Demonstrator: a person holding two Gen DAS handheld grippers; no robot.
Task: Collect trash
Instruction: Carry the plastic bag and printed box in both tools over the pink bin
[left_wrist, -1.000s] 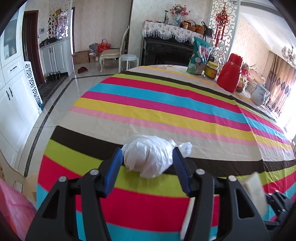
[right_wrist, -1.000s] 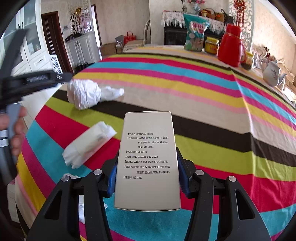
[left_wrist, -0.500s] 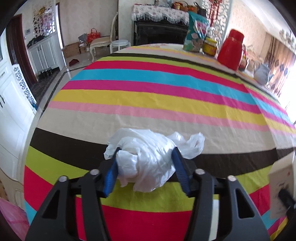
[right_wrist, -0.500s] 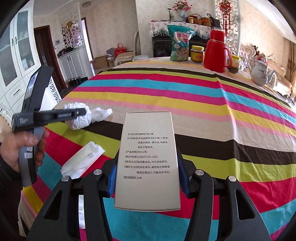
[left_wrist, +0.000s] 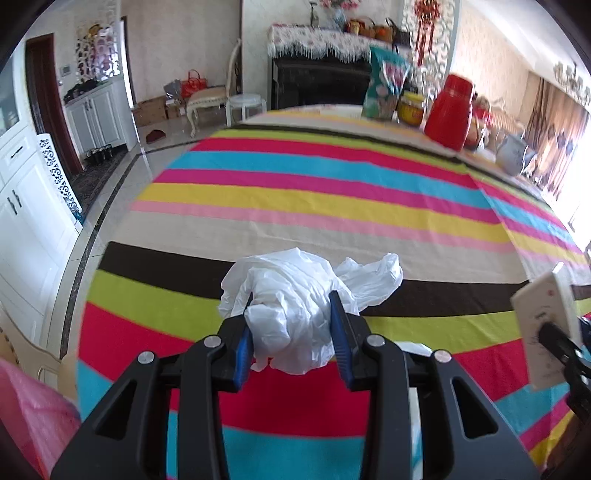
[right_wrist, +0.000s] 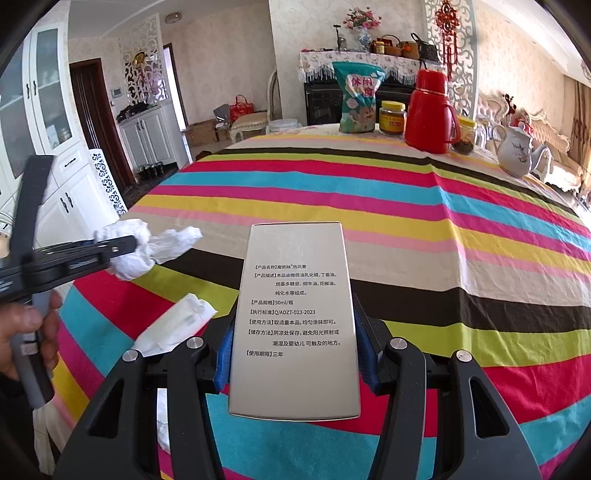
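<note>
A crumpled white plastic bag (left_wrist: 314, 273) sits between the blue pads of my left gripper (left_wrist: 291, 306). The jaws are closing and the pads press into the bag's sides. In the right wrist view the left gripper (right_wrist: 122, 247) holds that bag (right_wrist: 166, 240) at the striped table's left edge. My right gripper (right_wrist: 295, 314) is shut on a beige printed box (right_wrist: 295, 258), held upright above the tablecloth. The same box (left_wrist: 543, 314) shows at the right edge of the left wrist view. A folded white tissue (right_wrist: 177, 325) lies on the cloth between the two grippers.
A snack bag (right_wrist: 358, 99), a jar (right_wrist: 392, 118), a red thermos (right_wrist: 428, 110) and a white teapot (right_wrist: 515, 151) stand at the table's far side. Something pink (left_wrist: 33, 417) hangs below the near left edge. A person's hand (right_wrist: 22, 332) grips the left tool.
The left jaws have narrowed from standing loosely around the white bag to squeezing it. The right gripper has risen a little with the box still in it.
</note>
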